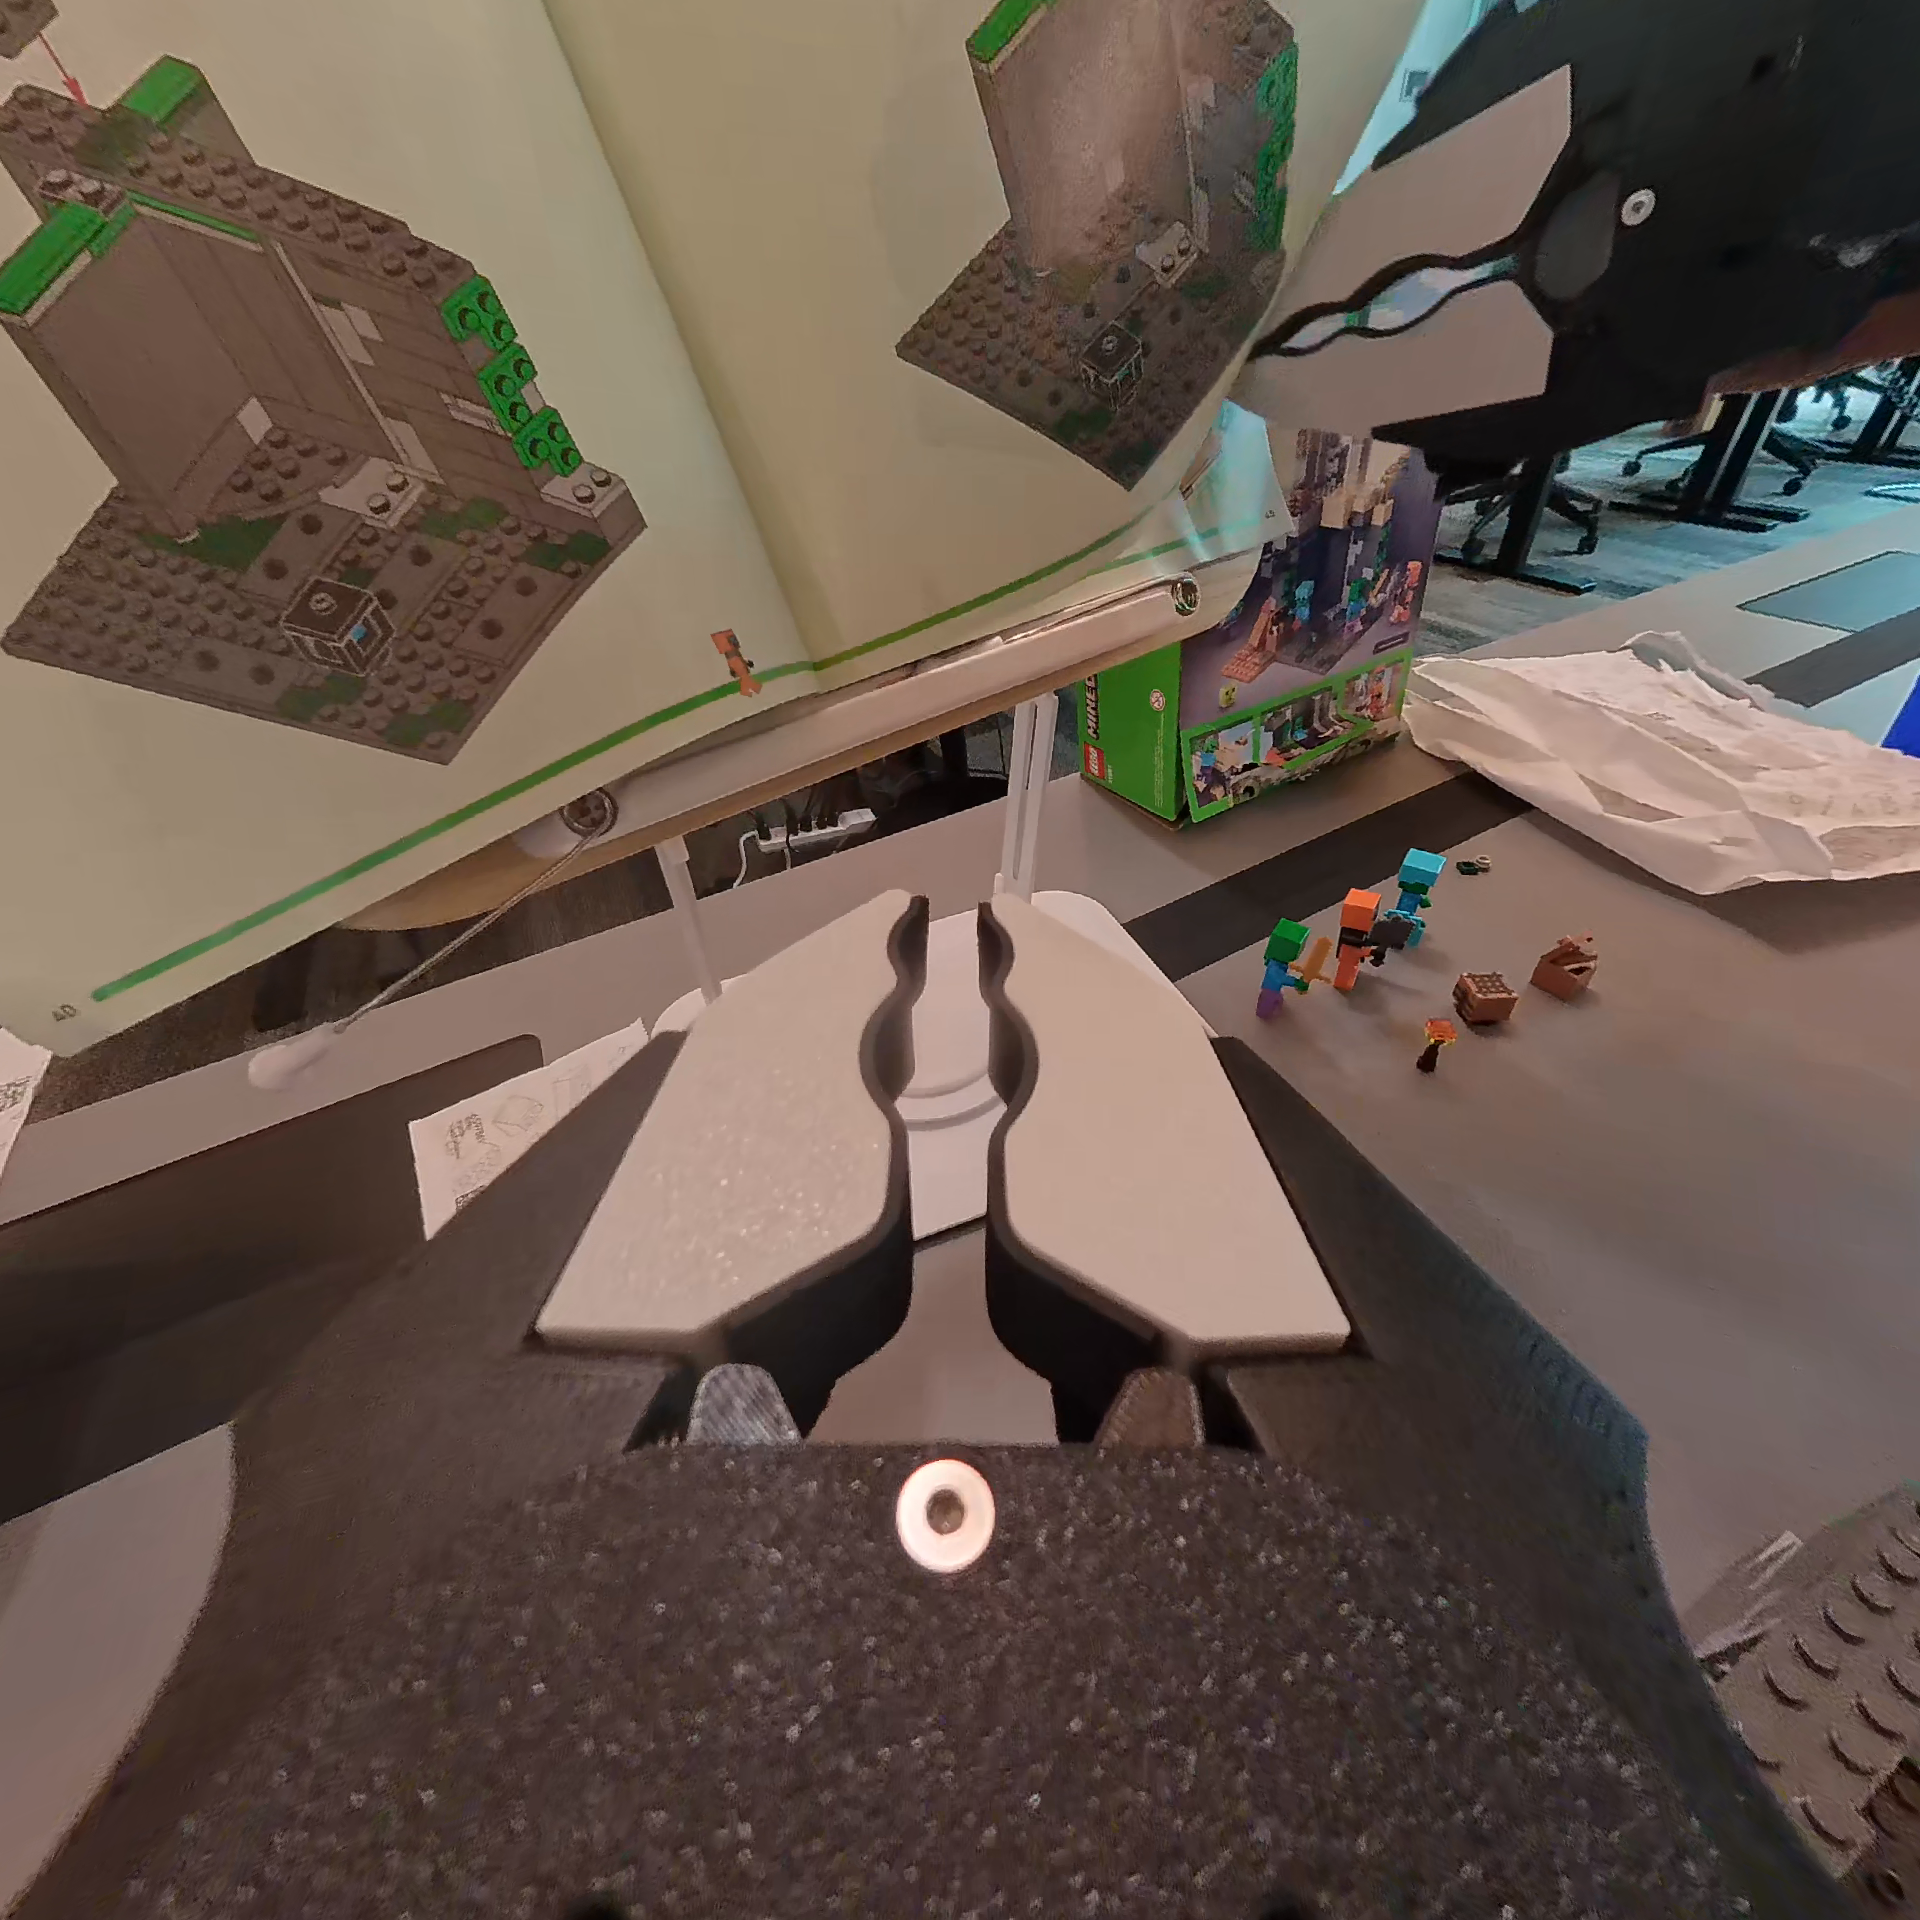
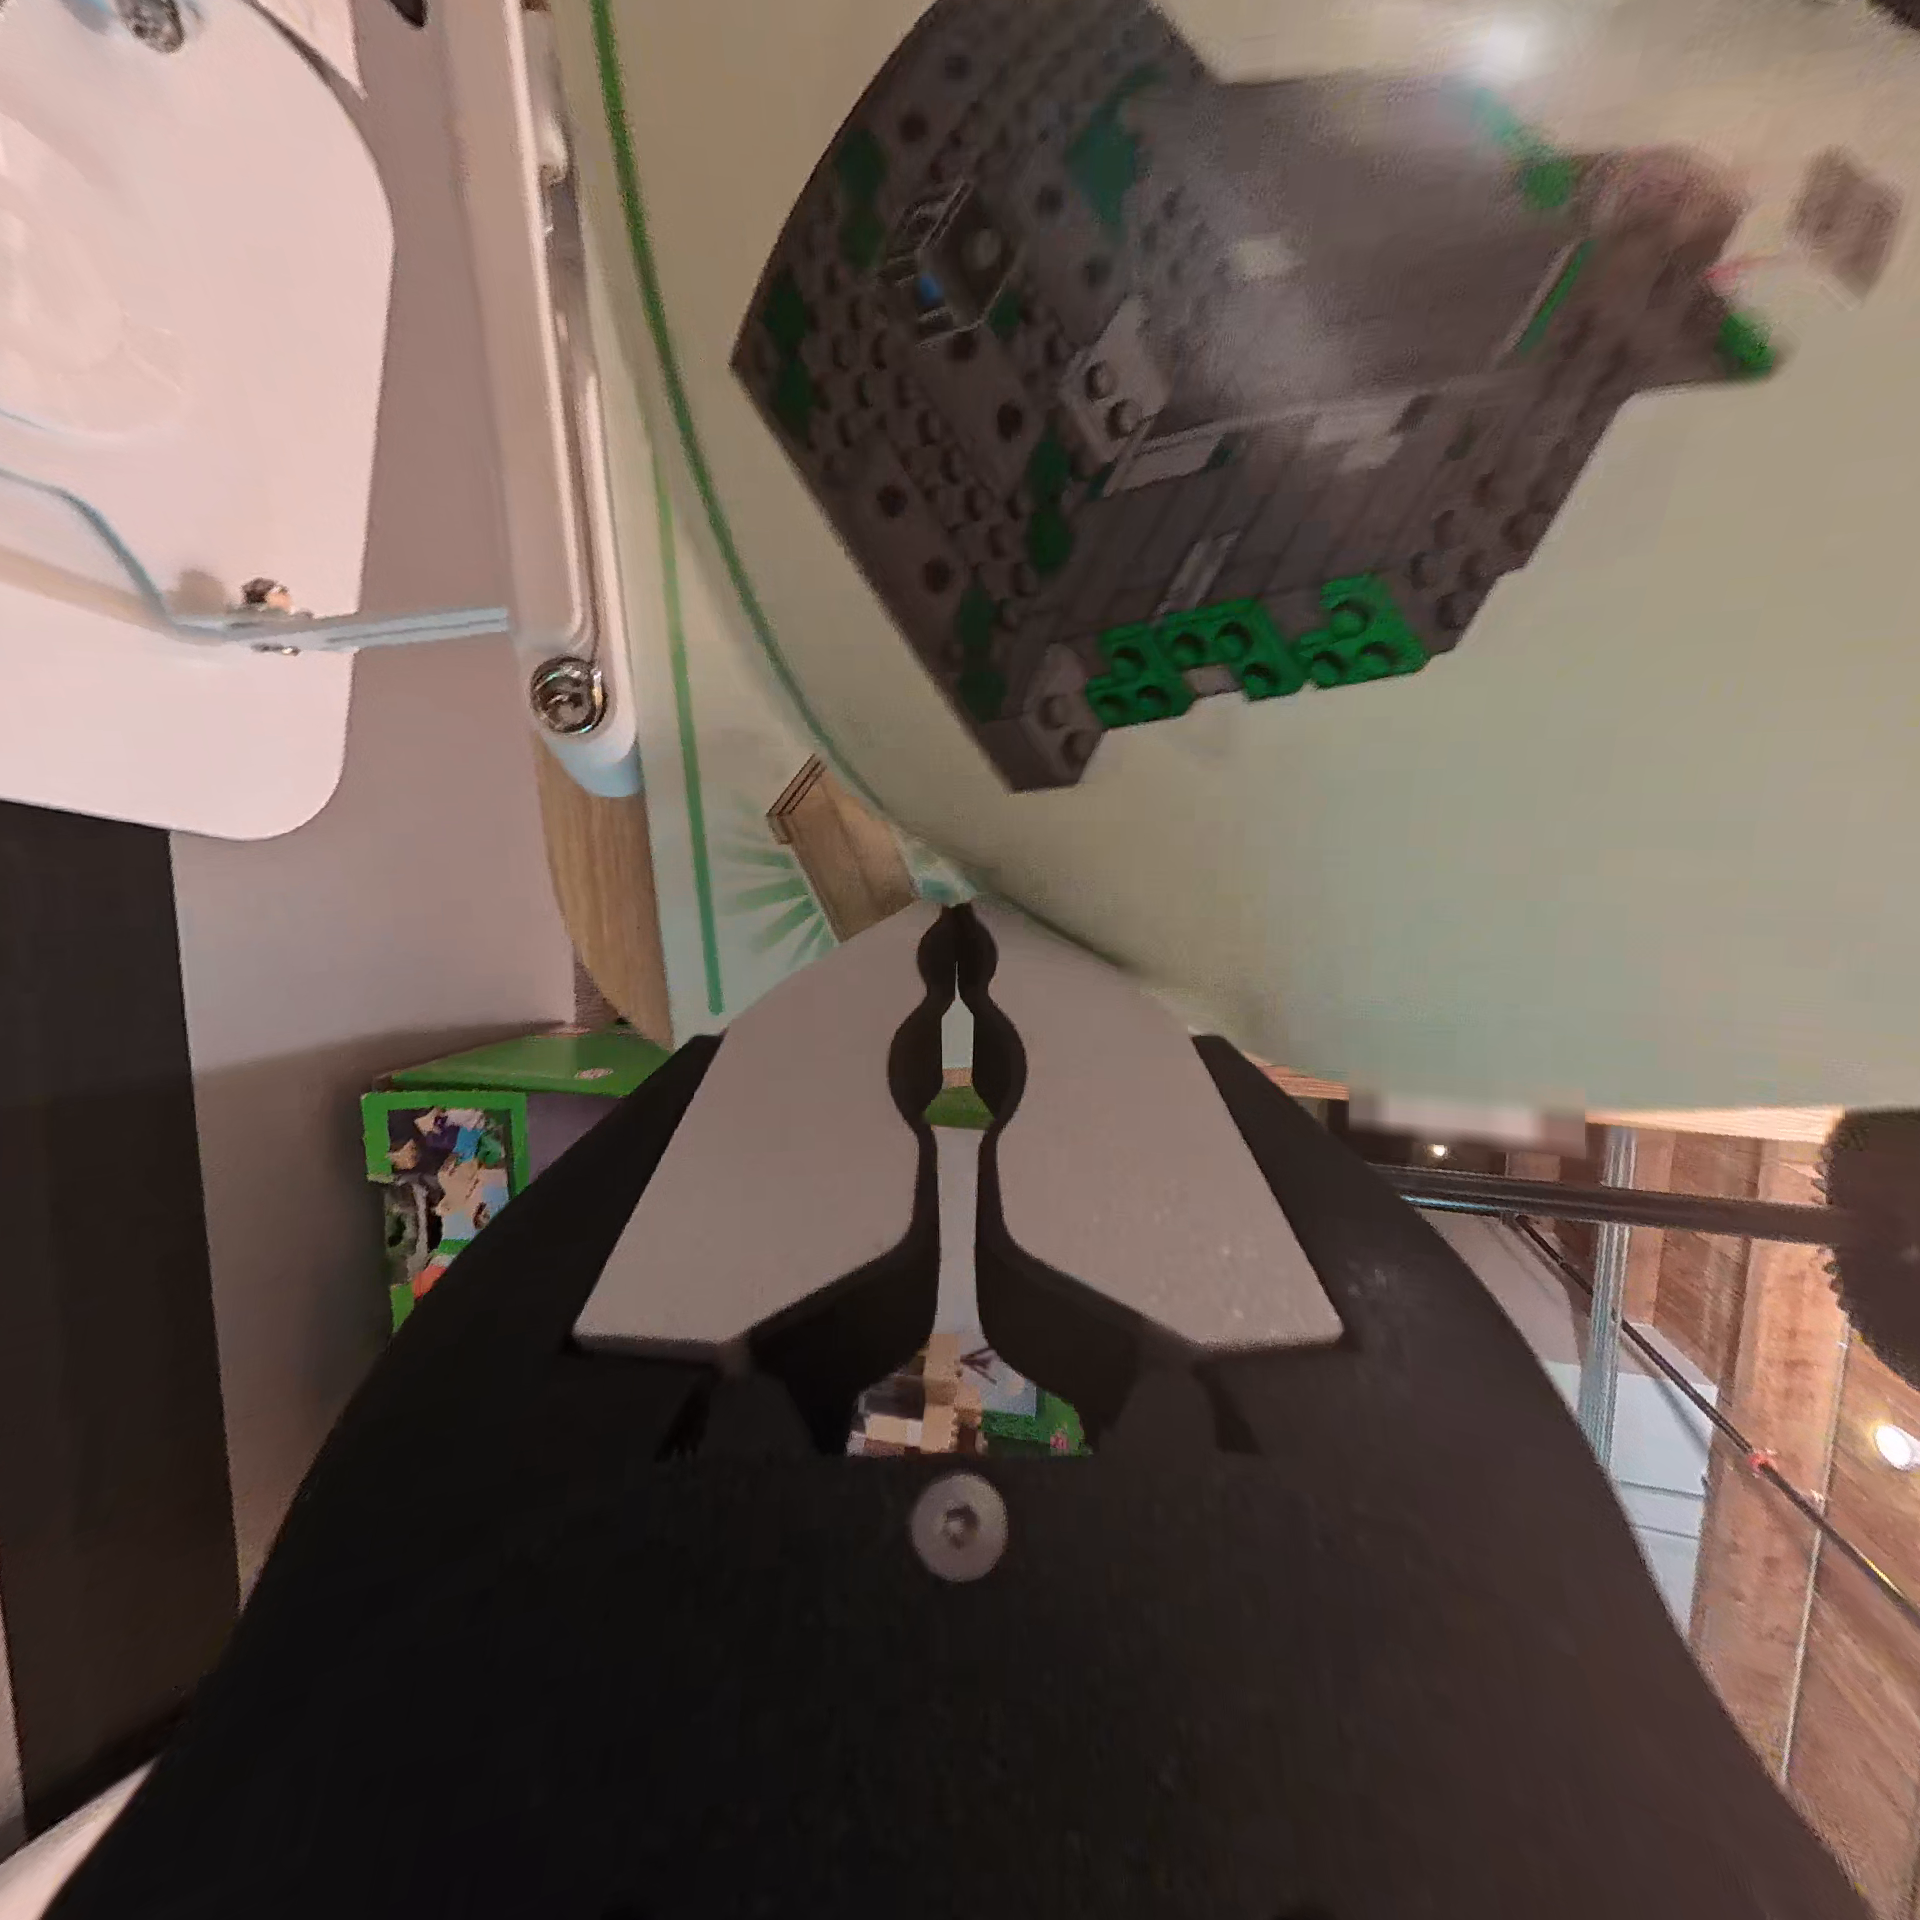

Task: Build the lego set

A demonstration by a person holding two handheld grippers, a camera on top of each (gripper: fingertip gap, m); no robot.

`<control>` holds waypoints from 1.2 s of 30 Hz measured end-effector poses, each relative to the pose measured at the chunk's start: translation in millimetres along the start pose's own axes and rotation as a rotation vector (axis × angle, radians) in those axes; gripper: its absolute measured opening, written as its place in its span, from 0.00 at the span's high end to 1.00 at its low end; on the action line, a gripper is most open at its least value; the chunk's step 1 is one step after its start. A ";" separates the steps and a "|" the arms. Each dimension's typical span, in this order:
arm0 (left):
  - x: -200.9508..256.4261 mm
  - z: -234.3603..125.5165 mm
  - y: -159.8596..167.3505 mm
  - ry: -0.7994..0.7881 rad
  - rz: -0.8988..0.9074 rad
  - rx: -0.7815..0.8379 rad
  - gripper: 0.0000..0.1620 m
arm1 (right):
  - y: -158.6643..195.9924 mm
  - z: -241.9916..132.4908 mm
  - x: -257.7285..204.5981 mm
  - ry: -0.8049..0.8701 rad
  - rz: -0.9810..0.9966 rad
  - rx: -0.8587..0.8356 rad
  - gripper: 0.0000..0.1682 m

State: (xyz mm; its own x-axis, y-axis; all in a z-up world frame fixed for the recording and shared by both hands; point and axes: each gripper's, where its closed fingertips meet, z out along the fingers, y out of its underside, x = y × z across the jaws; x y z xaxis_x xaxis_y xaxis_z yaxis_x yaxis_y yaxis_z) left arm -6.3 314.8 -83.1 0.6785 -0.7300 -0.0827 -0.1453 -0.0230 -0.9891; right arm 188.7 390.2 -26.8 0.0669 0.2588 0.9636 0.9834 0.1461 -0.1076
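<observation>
The open instruction booklet (image 1: 665,312) stands on a white book stand (image 1: 1049,623) in front of me, its pages showing a grey and green build. My right gripper (image 2: 956,914) is shut on the edge of the booklet's right page (image 2: 1351,883), which curls up from the stand. It also shows in the left wrist view (image 1: 1268,353) at the top right, pinching that page. My left gripper (image 1: 945,914) is slightly open and empty, low in front of the stand's base. A grey studded plate (image 1: 1829,1683) lies at the bottom right.
Three minifigures (image 1: 1351,945) and two small brown builds (image 1: 1486,997) stand on the grey table to the right. A green set box (image 1: 1278,665) and a crumpled white paper bag (image 1: 1662,769) lie behind them. Paper sheets (image 1: 488,1132) lie at the left. The gap from one gripper's tips to the other's is roughly 20 cm. My left gripper is the nearer one to the grey studded plate (image 1: 1829,1683): about 15 cm, against 30 cm.
</observation>
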 end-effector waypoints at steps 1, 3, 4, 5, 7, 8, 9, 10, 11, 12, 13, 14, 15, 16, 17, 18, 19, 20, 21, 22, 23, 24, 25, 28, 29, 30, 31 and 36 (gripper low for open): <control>0.7 0.5 0.5 0.003 0.000 -0.002 0.94 | -2.5 0.5 2.8 0.015 0.006 0.006 1.00; 2.7 1.2 1.5 0.009 0.004 -0.004 0.94 | -9.5 0.2 8.2 0.039 0.035 0.027 1.00; 3.9 1.3 1.9 0.011 0.007 -0.005 0.94 | -13.4 -0.6 11.5 0.054 0.050 0.041 1.00; 4.7 1.4 2.2 0.013 0.010 -0.006 0.94 | -17.4 -1.8 15.2 0.072 0.065 0.056 1.00; 5.8 1.7 2.6 0.018 0.013 -0.008 0.94 | -25.4 -4.9 21.0 0.091 0.104 0.084 1.00; 6.0 1.8 2.7 0.020 0.012 -0.008 0.93 | -29.7 -7.0 23.2 0.097 0.123 0.100 1.00; 6.3 1.8 2.9 0.022 0.010 -0.009 0.93 | -34.0 -9.2 25.0 0.100 0.137 0.118 1.00; 6.5 2.0 3.3 0.024 0.010 -0.010 0.93 | -38.2 -11.5 26.1 0.098 0.154 0.135 1.00; 6.8 2.1 3.6 0.025 0.011 -0.011 0.93 | -42.7 -13.9 26.6 0.092 0.176 0.154 1.00; 7.0 2.1 3.9 0.026 0.012 -0.012 0.93 | -47.5 -16.3 26.3 0.078 0.202 0.174 0.92; 7.3 2.1 4.1 0.028 0.012 -0.012 0.93 | -51.3 -18.6 26.5 0.066 0.230 0.187 0.90; 7.8 2.4 4.2 0.031 0.012 -0.013 0.93 | -55.1 -20.9 27.5 0.062 0.256 0.203 0.90; 8.4 2.8 4.1 0.032 0.013 -0.013 0.93 | -59.4 -22.9 28.0 0.053 0.283 0.223 0.89; 8.8 3.1 3.6 0.033 0.014 -0.012 0.93 | -64.4 -24.5 27.6 0.034 0.317 0.244 0.87; 9.5 3.3 2.8 0.034 0.016 -0.011 0.93 | -69.9 -25.7 26.8 0.007 0.358 0.264 0.82; 10.2 3.4 2.0 0.035 0.018 -0.009 0.93 | -75.3 -26.7 26.6 -0.018 0.400 0.282 0.79; 10.8 3.3 1.1 0.037 0.019 -0.008 0.93 | -80.9 -27.9 27.3 -0.038 0.441 0.304 0.76; 11.2 3.1 0.4 0.037 0.021 -0.006 0.93 | -86.5 -29.0 28.2 -0.059 0.483 0.327 0.74; 11.4 2.8 -0.7 0.036 0.025 -0.003 0.93 | -91.8 -30.0 29.1 -0.084 0.529 0.349 0.71; 11.1 2.6 -1.8 0.036 0.030 0.000 0.92 | -97.0 -30.6 30.3 -0.108 0.579 0.370 0.68; 10.3 2.4 -3.7 0.035 0.034 0.005 0.92 | -100.9 -30.6 31.9 -0.130 0.629 0.386 0.65; 8.7 2.3 -7.2 0.032 0.038 0.014 0.91 | -103.7 -29.9 33.3 -0.150 0.676 0.395 0.62; 6.0 1.8 -12.4 0.025 0.042 0.027 0.90 | -106.5 -29.3 34.5 -0.165 0.715 0.408 0.61; -2.8 -2.1 -33.5 0.019 0.030 0.078 0.86 | -117.2 -28.6 33.8 -0.211 0.791 0.451 0.61; -4.6 -3.4 -39.9 0.026 0.025 0.088 0.84 | -120.9 -28.7 33.1 -0.227 0.813 0.463 0.61; -5.5 -4.2 -45.4 0.039 0.018 0.095 0.82 | -124.5 -28.8 32.5 -0.239 0.830 0.474 0.63; -5.6 -4.7 -50.2 0.054 0.012 0.099 0.80 | -127.8 -29.1 32.2 -0.246 0.837 0.484 0.66; -6.9 -2.4 -65.4 0.112 -0.009 0.089 0.72 | -141.7 -29.5 33.2 -0.240 0.837 0.522 0.77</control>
State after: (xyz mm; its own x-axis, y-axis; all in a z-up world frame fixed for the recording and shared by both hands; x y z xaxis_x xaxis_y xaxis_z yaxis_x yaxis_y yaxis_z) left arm -3.2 319.7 -17.6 0.5944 -0.8016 -0.0644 -0.0716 0.0271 -0.9971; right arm 56.6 349.9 27.7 0.6084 0.6460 0.4610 0.4355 0.2138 -0.8744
